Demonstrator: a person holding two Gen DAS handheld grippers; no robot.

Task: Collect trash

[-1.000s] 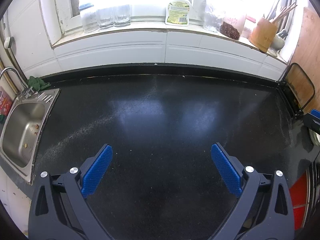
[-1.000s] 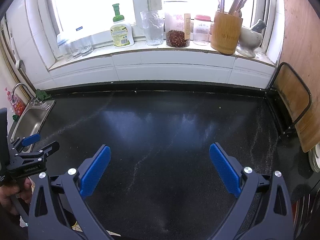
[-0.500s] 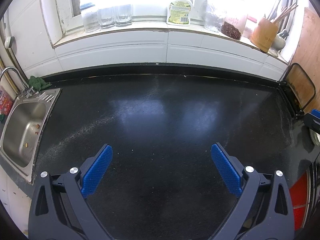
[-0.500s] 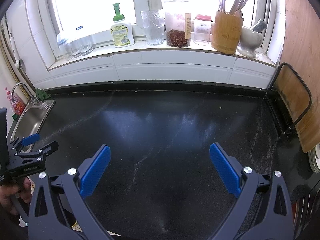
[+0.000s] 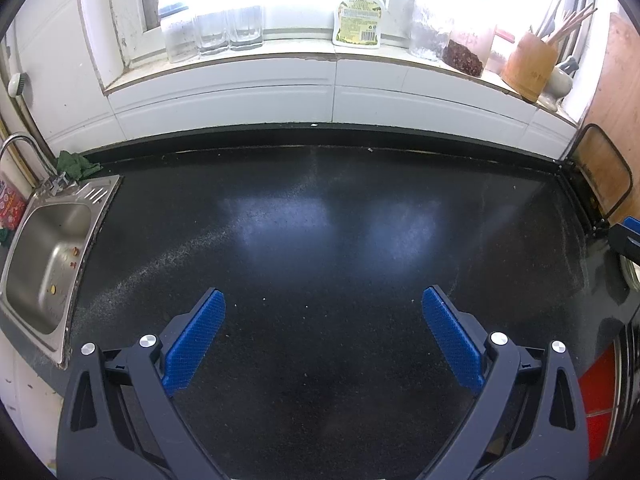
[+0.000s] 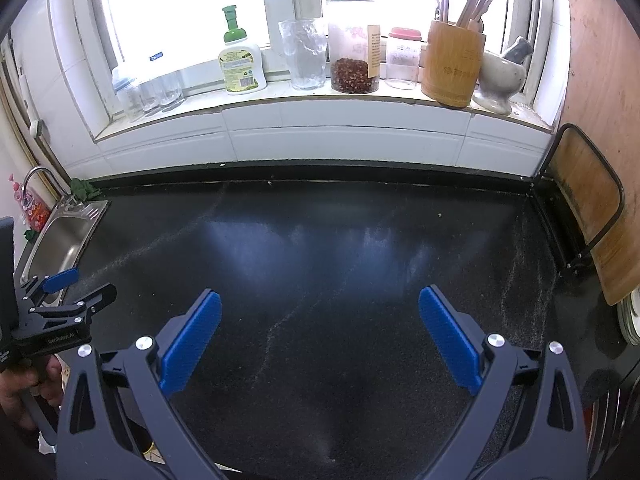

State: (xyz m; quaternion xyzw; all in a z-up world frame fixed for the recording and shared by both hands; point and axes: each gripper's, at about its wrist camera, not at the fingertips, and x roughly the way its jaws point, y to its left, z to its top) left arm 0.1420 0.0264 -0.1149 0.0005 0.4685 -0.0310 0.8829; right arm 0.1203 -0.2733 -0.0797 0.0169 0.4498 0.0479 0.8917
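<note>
Black speckled countertop (image 5: pixel 320 216); steel sink (image 5: pixel 48 256) at left; sunlit windowsill (image 6: pixel 320 98).

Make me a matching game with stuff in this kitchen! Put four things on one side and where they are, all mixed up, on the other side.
Things:
1. soap bottle
2. sink
3. chopstick holder
4. green rag

Places:
A. let into the counter at the far left
B. on the windowsill, next to the stone mortar
C. behind the sink, by the tap
D. on the windowsill, between the drinking glasses and the textured glass

Pairs: 1-D, 2-A, 3-B, 4-C
</note>
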